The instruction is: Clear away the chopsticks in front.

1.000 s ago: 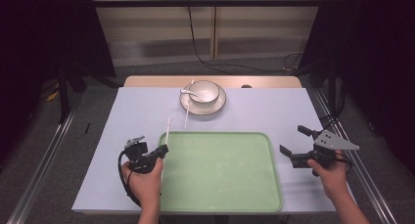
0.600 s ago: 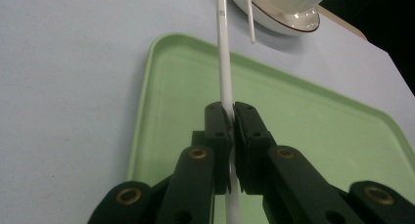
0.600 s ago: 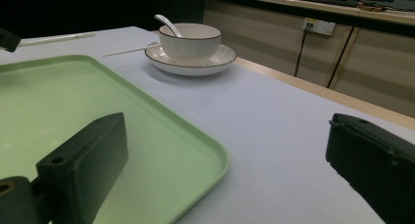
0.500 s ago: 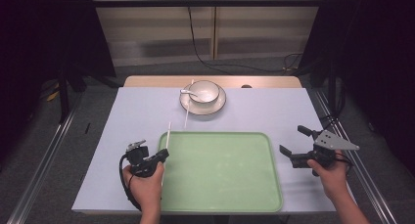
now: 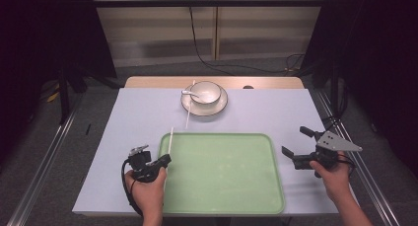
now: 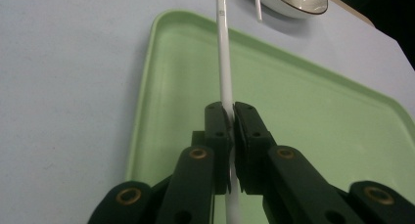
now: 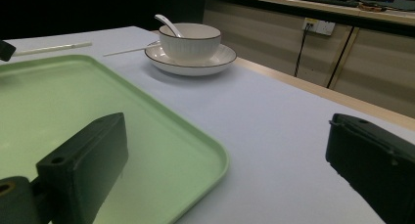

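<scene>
My left gripper (image 5: 165,160) is shut on one end of a thin white chopstick (image 5: 170,140) at the left rim of the green tray (image 5: 222,186). In the left gripper view the chopstick (image 6: 224,62) runs from between the closed jaws (image 6: 231,114) out over the tray's edge (image 6: 147,87). A second chopstick (image 5: 189,115) leans on the plate (image 5: 204,109), which carries a white bowl (image 5: 205,92) and a spoon (image 5: 188,93). My right gripper (image 5: 296,142) hovers open and empty off the tray's right side. In its own view it (image 7: 227,136) faces the bowl (image 7: 190,40).
The light tablecloth (image 5: 276,112) has free room around the tray and plate. The table's wooden far edge (image 5: 148,81) lies behind the plate. Metal rails (image 5: 44,162) run along the floor on both sides, and cables hang down the back wall.
The left gripper and the chopstick in it have drawn slightly back toward the near edge of the table. The right gripper has stayed still.
</scene>
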Action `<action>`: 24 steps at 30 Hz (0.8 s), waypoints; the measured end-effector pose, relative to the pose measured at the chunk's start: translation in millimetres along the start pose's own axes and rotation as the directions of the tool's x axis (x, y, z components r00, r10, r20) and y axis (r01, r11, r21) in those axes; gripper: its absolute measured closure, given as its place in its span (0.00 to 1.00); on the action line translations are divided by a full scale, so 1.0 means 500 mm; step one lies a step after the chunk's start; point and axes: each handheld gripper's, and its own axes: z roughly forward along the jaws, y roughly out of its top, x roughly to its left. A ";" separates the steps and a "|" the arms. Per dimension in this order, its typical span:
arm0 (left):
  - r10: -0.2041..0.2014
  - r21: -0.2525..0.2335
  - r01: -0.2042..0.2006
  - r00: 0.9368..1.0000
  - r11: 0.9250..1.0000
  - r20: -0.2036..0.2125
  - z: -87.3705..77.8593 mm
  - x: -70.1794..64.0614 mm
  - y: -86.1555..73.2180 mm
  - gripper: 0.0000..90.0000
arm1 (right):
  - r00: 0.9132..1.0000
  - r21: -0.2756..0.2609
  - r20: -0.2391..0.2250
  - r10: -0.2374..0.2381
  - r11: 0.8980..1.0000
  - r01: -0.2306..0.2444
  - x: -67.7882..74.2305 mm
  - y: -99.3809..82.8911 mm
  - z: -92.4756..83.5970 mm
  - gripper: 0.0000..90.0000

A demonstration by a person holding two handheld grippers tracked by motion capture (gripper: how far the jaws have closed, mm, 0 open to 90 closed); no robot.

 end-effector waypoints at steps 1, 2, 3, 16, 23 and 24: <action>-0.004 -0.004 0.004 1.000 1.000 -0.003 -0.001 0.000 -0.002 0.95 | 1.000 0.000 0.000 0.000 1.000 0.000 0.000 0.000 0.000 0.02; 0.000 -0.004 0.000 1.000 1.000 -0.005 -0.002 0.000 -0.002 0.95 | 1.000 0.000 -0.001 0.000 1.000 0.000 0.000 0.000 0.000 0.02; -0.002 -0.001 0.002 1.000 1.000 -0.005 -0.003 0.000 -0.003 0.95 | 1.000 0.002 -0.002 0.001 1.000 -0.001 0.000 0.000 0.000 0.02; 0.008 0.021 -0.008 1.000 1.000 -0.014 0.001 0.002 -0.010 0.95 | 1.000 0.002 -0.002 -0.001 1.000 0.001 0.000 0.000 -0.001 0.02; 0.008 0.031 -0.007 1.000 0.999 -0.024 0.006 0.004 -0.016 0.95 | 1.000 0.001 0.000 -0.004 1.000 0.004 -0.001 0.000 -0.001 0.02; 0.006 0.033 -0.006 1.000 0.999 -0.023 0.007 0.004 -0.016 0.95 | 1.000 0.001 0.000 -0.005 1.000 0.005 -0.001 0.000 -0.001 0.02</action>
